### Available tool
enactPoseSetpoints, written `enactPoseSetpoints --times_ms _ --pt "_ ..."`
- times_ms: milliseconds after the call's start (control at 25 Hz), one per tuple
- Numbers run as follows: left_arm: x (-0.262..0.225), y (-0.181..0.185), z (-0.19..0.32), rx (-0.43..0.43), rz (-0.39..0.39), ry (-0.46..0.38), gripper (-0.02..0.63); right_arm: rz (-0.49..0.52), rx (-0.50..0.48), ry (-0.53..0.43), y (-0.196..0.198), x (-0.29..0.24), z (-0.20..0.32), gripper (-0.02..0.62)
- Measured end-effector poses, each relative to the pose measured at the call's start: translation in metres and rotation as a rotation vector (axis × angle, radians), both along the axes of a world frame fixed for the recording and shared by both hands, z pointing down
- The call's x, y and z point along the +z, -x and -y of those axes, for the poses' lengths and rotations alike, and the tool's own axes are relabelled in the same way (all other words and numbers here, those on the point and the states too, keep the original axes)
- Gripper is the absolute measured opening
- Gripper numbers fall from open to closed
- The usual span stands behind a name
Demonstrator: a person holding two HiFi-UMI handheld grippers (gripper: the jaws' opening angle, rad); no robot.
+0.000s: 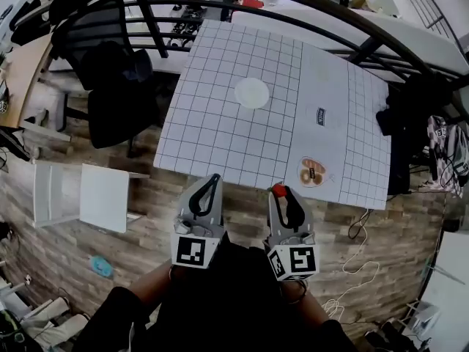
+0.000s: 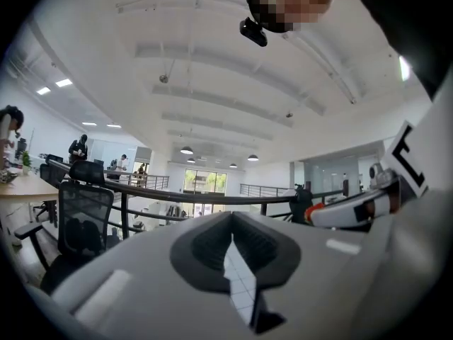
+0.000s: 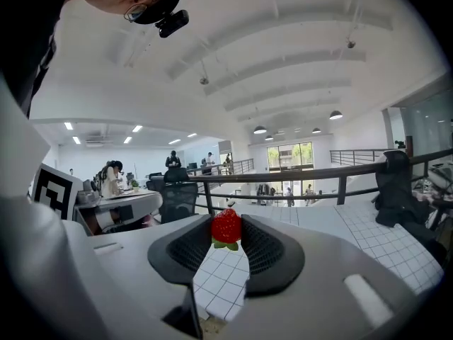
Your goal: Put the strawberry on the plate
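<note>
Right tongs [image 1: 284, 195] are pinching the strawberry [image 3: 226, 227] at their tips, holding it clear of the worktop's [image 1: 220, 134] near edge, probably for carrying. Plate [image 1: 251, 92] is sitting well apart at 11 o'clock. Left tongs [image 1: 212, 180] are idling clenched, empty.

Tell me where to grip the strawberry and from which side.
Grip the strawberry across the widest part of its red body, coming in from the sides with one pad on each flank and the green leaves left free. The right gripper holds it that way now, at its tips. The rounded flanks probably seat well against the ribbed pads; the narrow end would likely slip.
</note>
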State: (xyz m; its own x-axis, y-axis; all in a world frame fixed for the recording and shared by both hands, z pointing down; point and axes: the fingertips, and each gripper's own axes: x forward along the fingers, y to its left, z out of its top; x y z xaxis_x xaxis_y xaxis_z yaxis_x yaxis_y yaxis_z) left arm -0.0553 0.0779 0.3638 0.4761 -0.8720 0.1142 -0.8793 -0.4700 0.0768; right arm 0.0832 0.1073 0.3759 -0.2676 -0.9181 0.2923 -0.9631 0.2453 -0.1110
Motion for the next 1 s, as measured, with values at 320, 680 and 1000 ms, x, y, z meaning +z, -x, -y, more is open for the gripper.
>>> enactPoseSetpoints --times_ms 320,680,1000 --pt "-0.020 -0.017 0.036 -0.101 0.011 -0.069 0.009 0.035 0.024 -0.009 -0.053 -0.010 0.034 0.127" --pt "-0.033 -0.027 0.028 -0.175 0.025 -0.079 0.011 0.044 -0.079 -0.069 -0.050 -0.033 0.052 0.128" --pt "-0.031 0.006 0.035 -0.173 0.020 -0.080 0.009 0.032 -0.127 -0.073 -0.005 -0.038 0.058 0.127"
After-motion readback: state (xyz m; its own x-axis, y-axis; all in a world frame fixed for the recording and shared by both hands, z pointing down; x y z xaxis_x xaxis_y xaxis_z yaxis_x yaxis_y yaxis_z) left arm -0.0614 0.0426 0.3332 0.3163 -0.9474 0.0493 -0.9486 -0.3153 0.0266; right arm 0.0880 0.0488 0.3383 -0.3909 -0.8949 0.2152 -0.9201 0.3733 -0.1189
